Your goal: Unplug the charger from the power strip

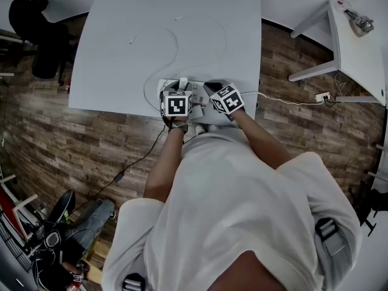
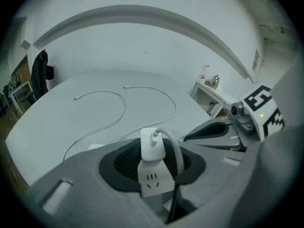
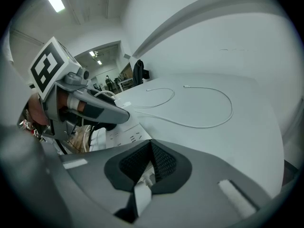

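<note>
1. The charger, a small white block with a white lead coming out of its top, stands plugged into the power strip, low in the middle of the left gripper view.
2. The left gripper pinches the charger, with one black pad on each side of it. The lead loops down past the right pad.
3. The power strip lies along the near edge of the white table, at the centre of the head view, and both marker cubes sit over it.
4. The right gripper has its pads pressed together at the tips. It sits at the strip's right end in the head view. A small white piece shows in the slit below the pads, and I cannot tell what it is.
5. In the right gripper view, the strip's socket face runs to the left of the jaws, below the other gripper.
6. Thin white cables curl loose across the tabletop beyond the strip.
7. A black chair stands at the upper left of the head view, on the wood floor.
8. A second white table is at the upper right.
</note>
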{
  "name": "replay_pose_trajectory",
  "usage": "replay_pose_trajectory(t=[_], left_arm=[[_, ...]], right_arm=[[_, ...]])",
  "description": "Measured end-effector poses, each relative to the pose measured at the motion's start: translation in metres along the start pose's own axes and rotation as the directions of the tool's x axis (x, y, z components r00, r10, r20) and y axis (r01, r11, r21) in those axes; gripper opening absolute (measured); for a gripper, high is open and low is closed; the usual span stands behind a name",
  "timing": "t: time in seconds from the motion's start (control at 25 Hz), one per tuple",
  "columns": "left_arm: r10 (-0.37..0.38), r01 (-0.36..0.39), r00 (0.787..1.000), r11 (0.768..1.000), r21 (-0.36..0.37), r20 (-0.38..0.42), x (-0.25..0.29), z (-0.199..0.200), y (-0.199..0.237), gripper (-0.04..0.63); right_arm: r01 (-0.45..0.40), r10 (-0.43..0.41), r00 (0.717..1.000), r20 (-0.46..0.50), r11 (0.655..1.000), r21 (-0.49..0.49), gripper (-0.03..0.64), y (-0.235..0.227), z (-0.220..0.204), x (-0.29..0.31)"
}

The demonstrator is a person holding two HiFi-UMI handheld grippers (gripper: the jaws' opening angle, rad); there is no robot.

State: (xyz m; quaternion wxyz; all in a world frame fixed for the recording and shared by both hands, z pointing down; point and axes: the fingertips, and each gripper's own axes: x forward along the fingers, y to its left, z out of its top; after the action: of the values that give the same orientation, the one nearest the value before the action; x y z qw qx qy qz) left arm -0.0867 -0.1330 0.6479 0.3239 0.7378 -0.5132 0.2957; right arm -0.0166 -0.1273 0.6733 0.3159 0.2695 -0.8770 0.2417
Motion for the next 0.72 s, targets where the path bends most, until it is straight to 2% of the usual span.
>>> replay_pose_trajectory(t=[0.2,0.44,0.52,0.72], left_arm=[[-0.024,0.026,0.999,0.995,-0.096,0.022,-0.0017,0.0008,0.0056,0.144],[-0.045,0.050,0.998,0.984,-0.171,0.037,-0.0033,0.0019,0.0055,0.147],[-0.036,0.039,0.999,0.989,-0.144,0.028,-0.0031,0.0018,0.0048,0.146],[0.012,-0.012,1.000,1.000,0.024,-0.005,-0.0024,0.0007,0.0003,0.144]], right_arm=[[0.000,0.000,1.000,0.006,1.000,0.000,0.000,0.0022,0.0005,0.0017],[0.000,0.000,1.000,0.009,1.000,0.000,0.000,0.0023,0.0007,0.0007],[0.000,0.000,1.000,0.009,1.000,0.000,0.000,0.0023,0.0006,0.0008],[0.008,-0.008,1.000,0.004,1.000,-0.009,0.000,0.0025,-0.0005,0.0011]])
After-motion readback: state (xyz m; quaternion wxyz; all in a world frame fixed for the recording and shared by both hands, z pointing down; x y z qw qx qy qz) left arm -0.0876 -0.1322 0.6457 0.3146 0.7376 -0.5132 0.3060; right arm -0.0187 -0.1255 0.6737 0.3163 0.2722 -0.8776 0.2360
